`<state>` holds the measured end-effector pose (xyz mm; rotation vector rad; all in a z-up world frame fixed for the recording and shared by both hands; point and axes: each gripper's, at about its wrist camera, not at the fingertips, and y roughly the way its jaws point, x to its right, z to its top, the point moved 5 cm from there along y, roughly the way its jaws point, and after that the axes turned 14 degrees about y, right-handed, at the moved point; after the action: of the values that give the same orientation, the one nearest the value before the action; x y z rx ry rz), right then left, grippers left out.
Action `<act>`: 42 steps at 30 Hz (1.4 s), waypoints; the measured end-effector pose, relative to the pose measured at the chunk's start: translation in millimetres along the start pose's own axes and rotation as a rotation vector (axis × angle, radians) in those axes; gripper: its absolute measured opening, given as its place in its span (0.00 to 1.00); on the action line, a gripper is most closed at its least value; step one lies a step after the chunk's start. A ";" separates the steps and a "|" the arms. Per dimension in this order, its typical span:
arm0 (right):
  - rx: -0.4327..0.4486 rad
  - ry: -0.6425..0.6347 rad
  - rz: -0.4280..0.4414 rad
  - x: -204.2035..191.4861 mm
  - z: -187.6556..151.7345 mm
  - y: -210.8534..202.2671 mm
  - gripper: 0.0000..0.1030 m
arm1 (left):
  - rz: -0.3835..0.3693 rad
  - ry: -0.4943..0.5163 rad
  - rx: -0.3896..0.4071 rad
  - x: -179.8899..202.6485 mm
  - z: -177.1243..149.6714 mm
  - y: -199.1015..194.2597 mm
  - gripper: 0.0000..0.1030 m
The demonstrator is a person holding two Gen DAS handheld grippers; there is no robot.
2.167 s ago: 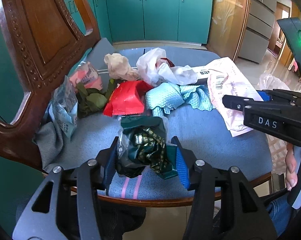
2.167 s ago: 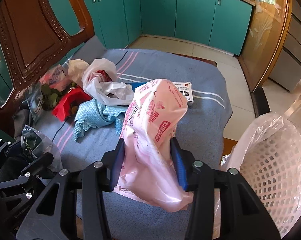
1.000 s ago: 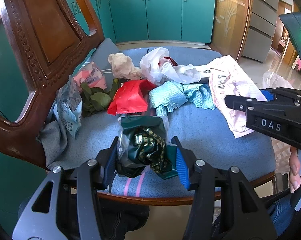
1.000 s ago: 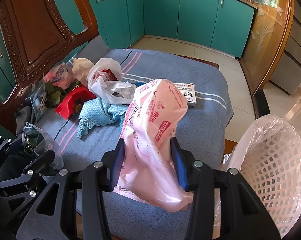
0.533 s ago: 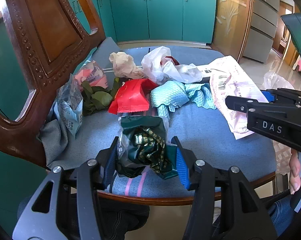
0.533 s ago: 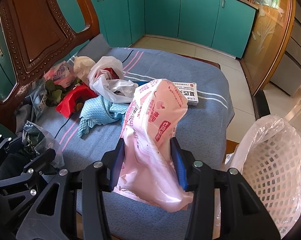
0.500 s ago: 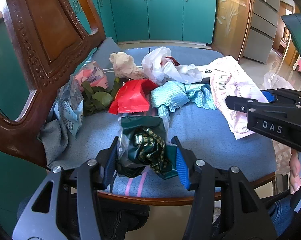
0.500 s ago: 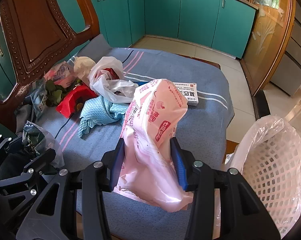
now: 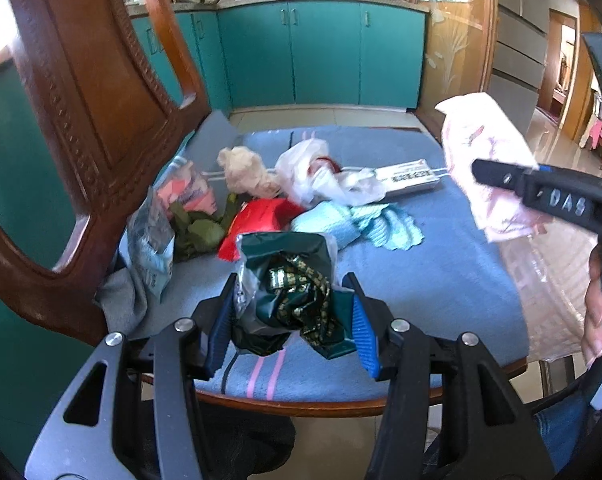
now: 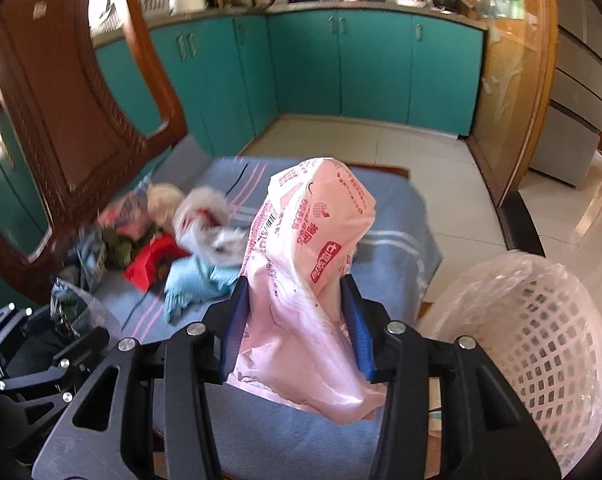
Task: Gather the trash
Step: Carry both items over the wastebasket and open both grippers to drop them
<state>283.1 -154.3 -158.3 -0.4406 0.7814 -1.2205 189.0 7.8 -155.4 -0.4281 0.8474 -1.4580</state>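
Pink bag (image 10: 309,280) clamped between right jaws (lifted); green wrapper (image 9: 291,296) pinched in left jaws.

The far litter on the chair seat (image 10: 401,216) is smeared by motion blur in the right wrist view. The white box (image 9: 411,178) is hidden there behind the pink bag (image 10: 313,280). The lined basket (image 10: 541,344) is cut off at the right edge. Print on the dark green wrapper (image 9: 293,284) cannot be read.
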 end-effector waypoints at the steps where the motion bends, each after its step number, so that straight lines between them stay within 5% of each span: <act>1: 0.020 0.021 0.003 8.4 5.6 -7.6 0.44 | -0.008 0.005 0.007 2.7 3.6 -1.2 0.51; 8: 0.157 0.237 -0.103 111.3 21.8 -68.1 0.44 | -0.154 0.082 0.085 52.9 44.3 -11.5 0.51; 14: 0.095 0.477 -0.223 205.3 -2.7 -79.4 0.45 | -0.317 0.204 0.139 130.4 75.2 -15.1 0.51; 20: 0.077 0.498 -0.252 221.7 -7.8 -80.6 0.45 | -0.474 0.288 0.148 194.9 88.0 -9.3 0.52; 23: 0.076 0.518 -0.271 225.1 -6.6 -80.0 0.54 | -0.531 0.370 0.128 228.4 84.7 -5.2 0.59; 27: 0.087 0.559 -0.284 232.8 -8.2 -82.5 0.72 | -0.522 0.400 0.146 239.5 81.0 -6.7 0.74; 36: 0.115 0.567 -0.272 224.0 -1.4 -80.2 0.72 | -0.482 0.255 0.148 184.8 79.1 -2.2 0.84; 39: 0.154 0.558 -0.222 211.5 5.0 -82.1 0.72 | -0.328 0.199 0.145 139.7 61.3 -5.3 0.84; 42: 0.169 0.467 -0.158 178.8 12.3 -76.1 0.72 | -0.084 0.147 0.109 75.9 34.0 -6.4 0.83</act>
<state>266.0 -348.1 -150.6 -0.0755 1.0421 -1.5506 201.7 -74.2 -146.8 -0.2800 0.8695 -1.6205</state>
